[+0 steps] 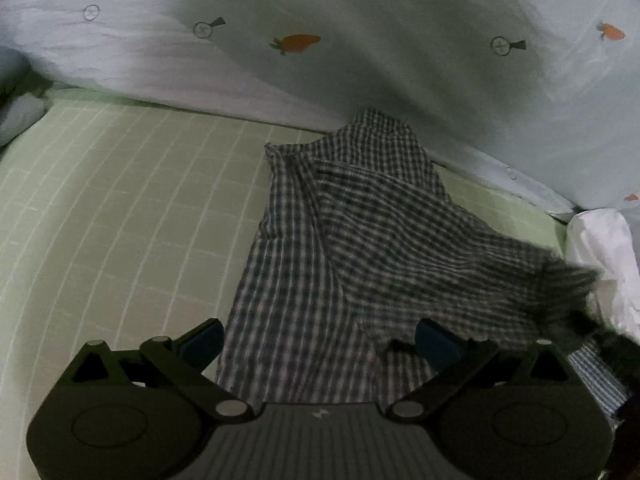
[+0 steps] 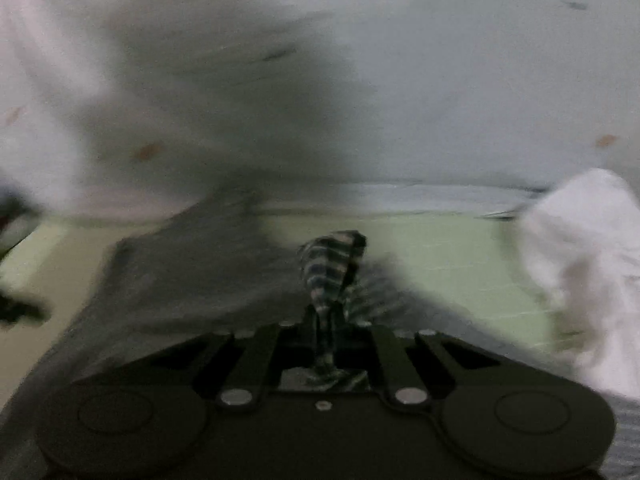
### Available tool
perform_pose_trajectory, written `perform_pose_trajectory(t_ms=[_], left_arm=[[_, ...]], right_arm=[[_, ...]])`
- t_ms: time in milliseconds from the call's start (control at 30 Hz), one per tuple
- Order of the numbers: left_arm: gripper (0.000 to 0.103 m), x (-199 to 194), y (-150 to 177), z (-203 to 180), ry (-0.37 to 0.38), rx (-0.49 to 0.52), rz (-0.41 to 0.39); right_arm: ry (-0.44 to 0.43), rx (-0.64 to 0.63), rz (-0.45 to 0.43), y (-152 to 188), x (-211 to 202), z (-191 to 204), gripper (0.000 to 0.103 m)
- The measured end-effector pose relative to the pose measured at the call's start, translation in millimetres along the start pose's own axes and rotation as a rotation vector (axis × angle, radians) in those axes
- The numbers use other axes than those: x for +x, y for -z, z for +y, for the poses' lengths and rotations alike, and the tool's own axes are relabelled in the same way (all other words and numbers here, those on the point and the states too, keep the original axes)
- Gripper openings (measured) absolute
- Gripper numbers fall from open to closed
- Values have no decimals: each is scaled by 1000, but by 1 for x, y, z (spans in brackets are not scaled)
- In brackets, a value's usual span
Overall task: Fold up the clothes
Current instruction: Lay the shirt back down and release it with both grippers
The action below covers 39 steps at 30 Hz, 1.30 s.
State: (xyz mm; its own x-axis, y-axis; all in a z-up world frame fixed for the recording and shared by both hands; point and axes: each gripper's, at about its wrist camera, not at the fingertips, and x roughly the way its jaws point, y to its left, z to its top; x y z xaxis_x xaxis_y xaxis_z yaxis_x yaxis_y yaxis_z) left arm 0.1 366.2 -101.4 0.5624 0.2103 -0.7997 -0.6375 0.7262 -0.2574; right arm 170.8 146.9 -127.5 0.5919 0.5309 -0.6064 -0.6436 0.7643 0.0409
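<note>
Your right gripper point(image 2: 326, 320) had its jaws pinched tight on a bunched fold of the checked shirt point(image 2: 334, 268), the cloth standing up between the closed fingers and trailing back under the gripper body. Your left gripper point(image 1: 320, 340) stood wide open above the same checked shirt point(image 1: 340, 248), its blue pads point(image 1: 204, 342) well apart, with nothing gripped between them; the cloth lay below the gap. The shirt lay spread and rumpled on the pale green sheet point(image 1: 120, 200) with its white grid lines, one corner drawn out toward the right edge of the left wrist view, blurred there. Just beside that corner sat a white garment point(image 1: 604, 248), seen also at the right in the right wrist view. Behind the shirt rose a light blue quilt point(image 1: 360, 20) printed with orange carrots point(image 1: 296, 43).
</note>
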Motion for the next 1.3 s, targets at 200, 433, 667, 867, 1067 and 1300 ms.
perform_pose_trajectory(t_ms=[200, 433, 667, 867, 1067, 1300], left_arm=[[101, -23, 20, 2, 15, 19, -5], [99, -25, 37, -10, 47, 69, 25], [80, -6, 54, -40, 95, 191, 94], [80, 14, 58, -64, 143, 280, 113], [80, 39, 53, -84, 167, 318, 124], [45, 73, 50, -92, 166, 288, 181]], right_arm=[[-61, -5, 119, 42, -9, 57, 56], [64, 193, 40, 66, -50, 20, 103], [280, 274, 124, 109, -48, -21, 103], [319, 341, 93, 133, -47, -39, 103], [369, 272, 34, 138, -35, -30, 103], [376, 258, 19, 140, -34, -30, 103]])
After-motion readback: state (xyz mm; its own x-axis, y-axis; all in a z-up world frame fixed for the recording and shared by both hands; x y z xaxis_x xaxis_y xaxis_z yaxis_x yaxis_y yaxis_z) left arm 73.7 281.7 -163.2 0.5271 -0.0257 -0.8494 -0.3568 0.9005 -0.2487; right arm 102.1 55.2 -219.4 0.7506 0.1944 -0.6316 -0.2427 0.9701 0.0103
